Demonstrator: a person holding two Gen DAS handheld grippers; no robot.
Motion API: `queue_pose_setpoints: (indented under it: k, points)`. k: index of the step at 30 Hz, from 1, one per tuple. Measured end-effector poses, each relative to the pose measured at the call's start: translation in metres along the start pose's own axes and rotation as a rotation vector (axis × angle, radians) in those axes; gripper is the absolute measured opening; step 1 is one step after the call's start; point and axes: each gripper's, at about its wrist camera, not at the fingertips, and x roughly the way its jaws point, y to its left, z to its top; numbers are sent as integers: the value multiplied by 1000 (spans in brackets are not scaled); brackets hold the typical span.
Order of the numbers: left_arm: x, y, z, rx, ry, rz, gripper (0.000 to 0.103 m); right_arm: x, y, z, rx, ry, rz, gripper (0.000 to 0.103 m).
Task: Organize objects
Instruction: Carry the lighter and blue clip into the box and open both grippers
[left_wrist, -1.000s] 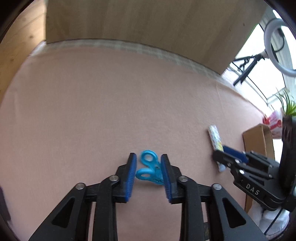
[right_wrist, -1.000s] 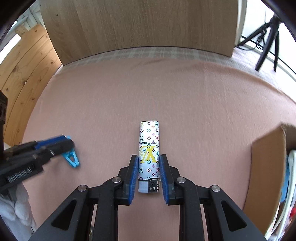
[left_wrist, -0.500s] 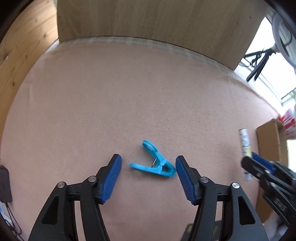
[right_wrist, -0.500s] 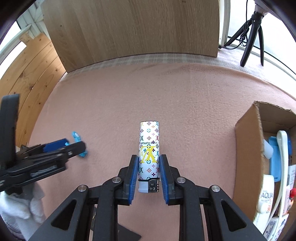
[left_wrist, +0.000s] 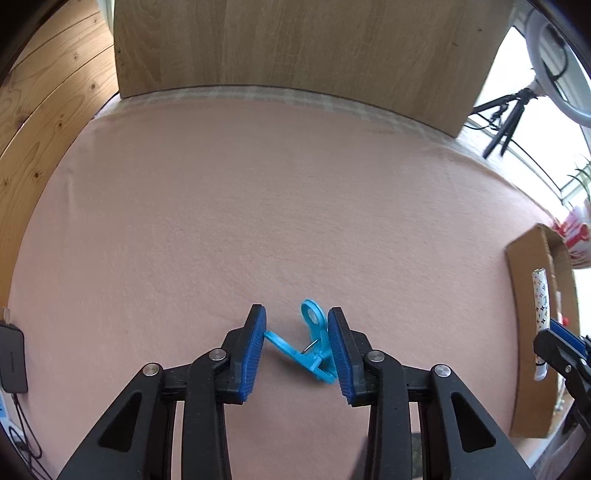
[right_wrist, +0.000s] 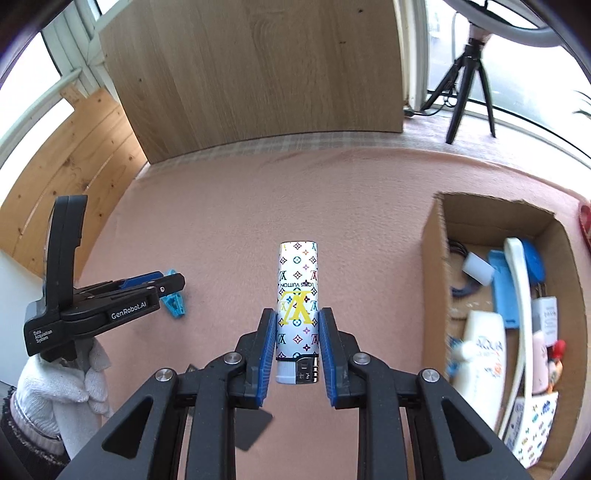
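Jaws of my left gripper (left_wrist: 295, 354) are closing again around the blue clip (left_wrist: 308, 345) on the near cloth — half a second ago they gaped wide. My right gripper (right_wrist: 297, 347) is carrying the clamped lighter (right_wrist: 297, 306) toward the cardboard box (right_wrist: 436, 280) at right.

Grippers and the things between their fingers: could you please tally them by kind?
Grippers: 2, the left gripper and the right gripper
Blue clothes peg: 1
Patterned lighter: 1
Total: 4
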Motion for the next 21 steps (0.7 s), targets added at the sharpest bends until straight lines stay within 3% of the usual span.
queue_pose_setpoints:
  k: [12, 21]
  points:
    - [-46, -36, -1, 25, -39, -134, 37, -61, -65, -27, 100, -71, -35, 21]
    - [-72, -122, 5, 136, -66, -266, 37, -84, -115, -43, 171, -80, -93, 21]
